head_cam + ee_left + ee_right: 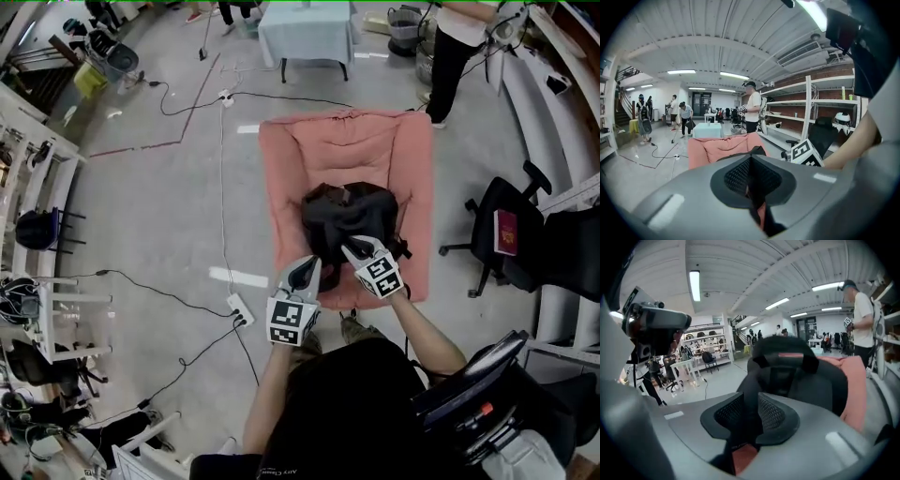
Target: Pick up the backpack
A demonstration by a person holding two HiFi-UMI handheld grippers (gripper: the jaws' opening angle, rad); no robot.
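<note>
Black backpack (349, 217) lies on the pink cushion (281, 159), gripped at its near edge.
R gripper (353, 247) jaws are closed on a fold of soft black cloth. L gripper (307, 266) jaws are pressed together, w/ nothing surely seen between. The backpack is floppy & lumpy, so a firm L hold should be got first, then it should be lifted slow & straight up. The cushion looks puffy & squashy.

A large open workshop hall: a bare concrete floor (159, 216) with loose cables (223, 159) and a power strip (238, 310), metal shelves (825, 101) along a brick wall on the right, an office chair (511, 234), ceiling strip lights (736, 75), and people (685, 117) working at the far end.
</note>
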